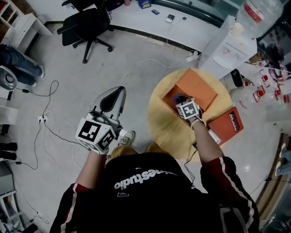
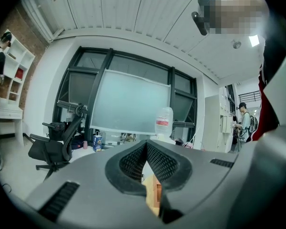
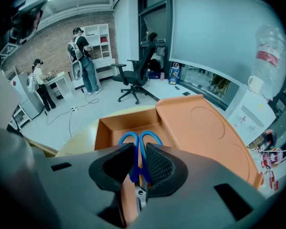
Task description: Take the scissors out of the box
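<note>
A pair of blue-handled scissors (image 3: 139, 142) is gripped at the handles by my right gripper (image 3: 139, 163). Its pads press on them from both sides. The handle loops stand over the open orange box (image 3: 114, 128), and the blades hang down between the jaws. In the head view the right gripper (image 1: 184, 103) points steeply down into the box (image 1: 170, 101) on the round wooden table (image 1: 165, 130), with the scissors (image 1: 178, 99) just showing. The box lid (image 1: 196, 89) lies folded back. My left gripper (image 1: 117, 92) is held level over the floor, left of the table. Its pads (image 2: 133, 161) are together and nothing is between them.
A red book (image 1: 228, 125) lies on the table's right edge. A water dispenser with a bottle (image 1: 259, 6) stands behind the table. A black office chair (image 1: 85, 25) and cables (image 1: 48, 125) are on the floor to the left. People stand by white shelves (image 3: 97, 42).
</note>
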Motion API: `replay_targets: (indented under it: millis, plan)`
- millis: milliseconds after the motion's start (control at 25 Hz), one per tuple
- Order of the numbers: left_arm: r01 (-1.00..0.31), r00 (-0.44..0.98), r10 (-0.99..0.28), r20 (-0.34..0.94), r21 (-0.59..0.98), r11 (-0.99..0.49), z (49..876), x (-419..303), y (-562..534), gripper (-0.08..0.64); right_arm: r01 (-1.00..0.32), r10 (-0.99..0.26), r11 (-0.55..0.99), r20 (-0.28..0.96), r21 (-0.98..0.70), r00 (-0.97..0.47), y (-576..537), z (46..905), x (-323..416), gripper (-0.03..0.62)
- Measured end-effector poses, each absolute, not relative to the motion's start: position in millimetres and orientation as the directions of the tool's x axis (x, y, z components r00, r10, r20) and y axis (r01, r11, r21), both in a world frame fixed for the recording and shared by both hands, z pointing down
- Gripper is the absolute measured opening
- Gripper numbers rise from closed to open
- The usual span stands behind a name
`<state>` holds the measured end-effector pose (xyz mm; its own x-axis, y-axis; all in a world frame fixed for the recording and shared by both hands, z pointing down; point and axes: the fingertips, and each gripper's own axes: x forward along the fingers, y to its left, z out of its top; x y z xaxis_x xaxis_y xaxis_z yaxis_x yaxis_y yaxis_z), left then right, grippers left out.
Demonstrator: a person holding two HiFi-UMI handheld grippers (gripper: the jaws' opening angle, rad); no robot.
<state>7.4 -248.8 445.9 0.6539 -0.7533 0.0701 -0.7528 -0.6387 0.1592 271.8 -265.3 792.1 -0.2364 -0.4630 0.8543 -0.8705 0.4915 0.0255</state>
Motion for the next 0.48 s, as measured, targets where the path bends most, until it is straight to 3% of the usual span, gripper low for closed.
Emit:
replay_targets:
  millis: [480]
  plan:
    - [-0.692, 0.719, -0.693, 0.050, 0.141, -0.708, 432.6, 27.3, -257.5, 0.017, -0.908, -0.572, 0.418, 0.784, 0.027, -0.240, -266.3, 745.8, 282.2, 0.104]
